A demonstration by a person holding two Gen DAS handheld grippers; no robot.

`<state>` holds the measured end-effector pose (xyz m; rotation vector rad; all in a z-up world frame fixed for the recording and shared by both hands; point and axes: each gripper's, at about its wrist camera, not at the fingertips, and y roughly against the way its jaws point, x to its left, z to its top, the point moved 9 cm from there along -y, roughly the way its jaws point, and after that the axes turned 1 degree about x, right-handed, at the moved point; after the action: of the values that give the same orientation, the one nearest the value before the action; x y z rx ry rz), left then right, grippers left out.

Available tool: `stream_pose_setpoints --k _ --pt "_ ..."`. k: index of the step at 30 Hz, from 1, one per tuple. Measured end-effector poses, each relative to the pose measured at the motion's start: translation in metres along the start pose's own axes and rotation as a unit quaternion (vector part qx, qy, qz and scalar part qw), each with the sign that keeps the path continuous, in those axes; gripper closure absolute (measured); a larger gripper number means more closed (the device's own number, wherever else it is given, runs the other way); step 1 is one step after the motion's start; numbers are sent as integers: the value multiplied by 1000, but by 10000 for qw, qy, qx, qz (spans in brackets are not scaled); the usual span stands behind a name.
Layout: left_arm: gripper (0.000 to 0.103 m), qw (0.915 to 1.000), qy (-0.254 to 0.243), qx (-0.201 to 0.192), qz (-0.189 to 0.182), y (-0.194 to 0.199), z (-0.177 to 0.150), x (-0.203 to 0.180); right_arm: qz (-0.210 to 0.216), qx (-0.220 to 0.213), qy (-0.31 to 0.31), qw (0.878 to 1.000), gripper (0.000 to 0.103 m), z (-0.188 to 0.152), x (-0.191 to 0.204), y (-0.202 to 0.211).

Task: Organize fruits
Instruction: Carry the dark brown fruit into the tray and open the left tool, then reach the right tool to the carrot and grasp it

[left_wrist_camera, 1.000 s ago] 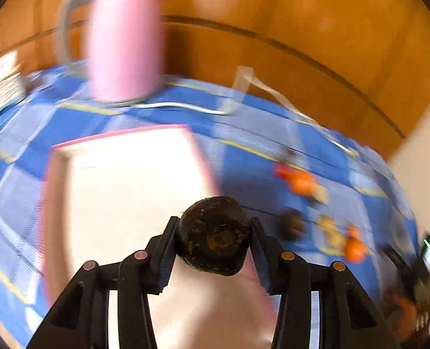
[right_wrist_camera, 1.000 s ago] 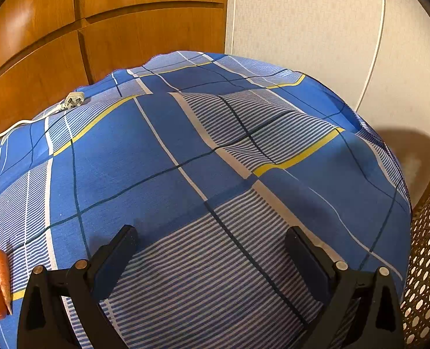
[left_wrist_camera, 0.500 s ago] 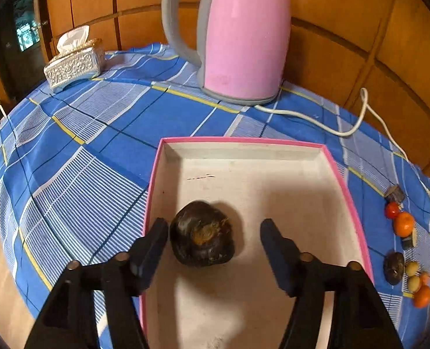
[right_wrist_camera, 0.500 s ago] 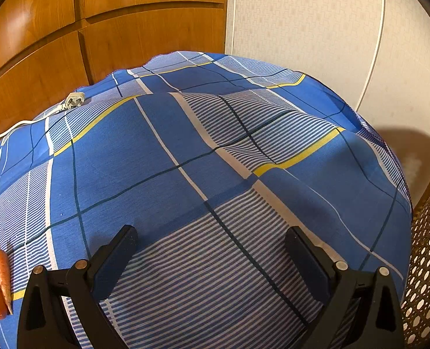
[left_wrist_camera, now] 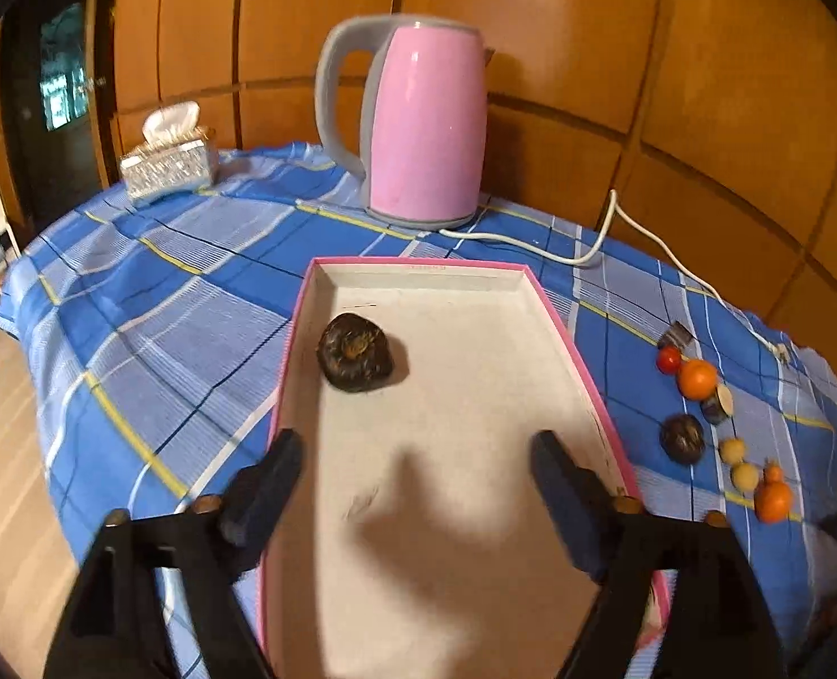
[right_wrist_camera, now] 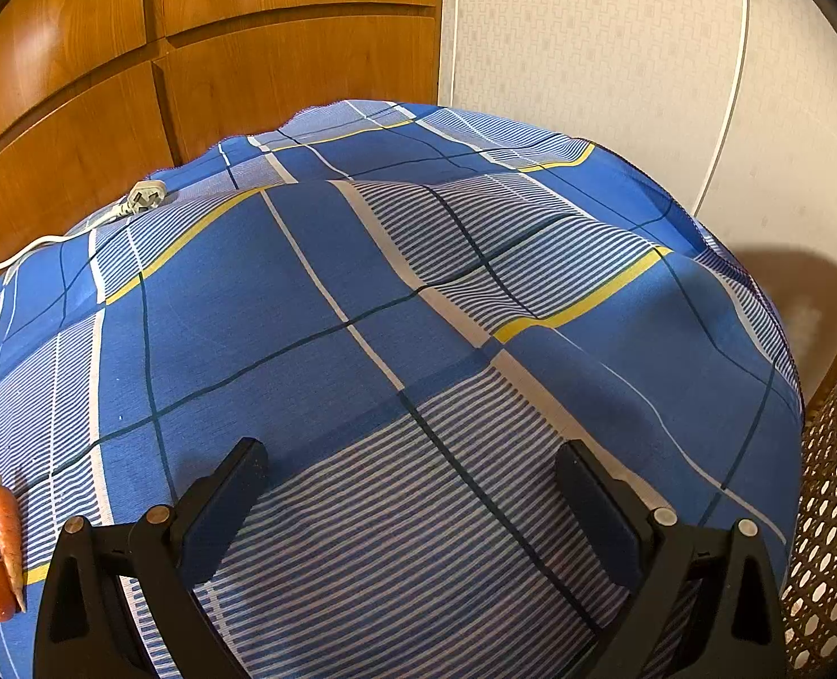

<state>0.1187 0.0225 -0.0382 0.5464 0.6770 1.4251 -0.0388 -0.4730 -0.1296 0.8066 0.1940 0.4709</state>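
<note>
The left tongs (left_wrist_camera: 412, 464) gape wide with nothing in them, raised over the near end of the pink tray (left_wrist_camera: 559, 322). One dark fruit (left_wrist_camera: 355, 352) lies alone in the tray, toward its far left corner, just clear of the wall. The other fruits sit in a loose row on the table (right_wrist_camera: 316, 305) right of the tray: a second dark fruit (left_wrist_camera: 682, 438), an orange (left_wrist_camera: 697, 378), a small red one (left_wrist_camera: 669, 359), two pale ones (left_wrist_camera: 738, 463) and another orange (left_wrist_camera: 773, 499) nearest.

The right tongs (right_wrist_camera: 412, 481) are likewise wide open and empty, over bare cloth; a carrot (right_wrist_camera: 6, 526) and an orange lie at the far left of their view.

The next step is probably fetching another piece. Best to swing the left tongs right, come down squarely over the second dark fruit with a finger on each side, and close gently so it does not roll into its neighbours. Keep clear of the tray wall and the kettle (left_wrist_camera: 424, 124) cord (left_wrist_camera: 582, 252).
</note>
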Motion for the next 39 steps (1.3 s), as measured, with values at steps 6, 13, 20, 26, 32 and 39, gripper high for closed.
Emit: stream_pose_setpoints --k 6,13,20,26,32,39 --pt "6 9997 203 -10 -102 17 -31 6 13 8 -11 10000 0 0 1 0" --pt "0 9989 457 75 18 15 -51 23 41 47 -32 10000 0 0 2 0" --pt "0 9971 624 359 -233 6 -69 24 50 39 -21 10000 0 -1 2 0" --pt "0 9965 733 355 -204 8 -71 29 46 52 -2 10000 0 -2 2 0" --pt "0 9960 764 446 82 5 -75 39 396 298 170 9986 26 0 19 9" --pt "0 9915 1100 568 390 2 -81 58 2454 807 1002 9608 56 -8 123 50"
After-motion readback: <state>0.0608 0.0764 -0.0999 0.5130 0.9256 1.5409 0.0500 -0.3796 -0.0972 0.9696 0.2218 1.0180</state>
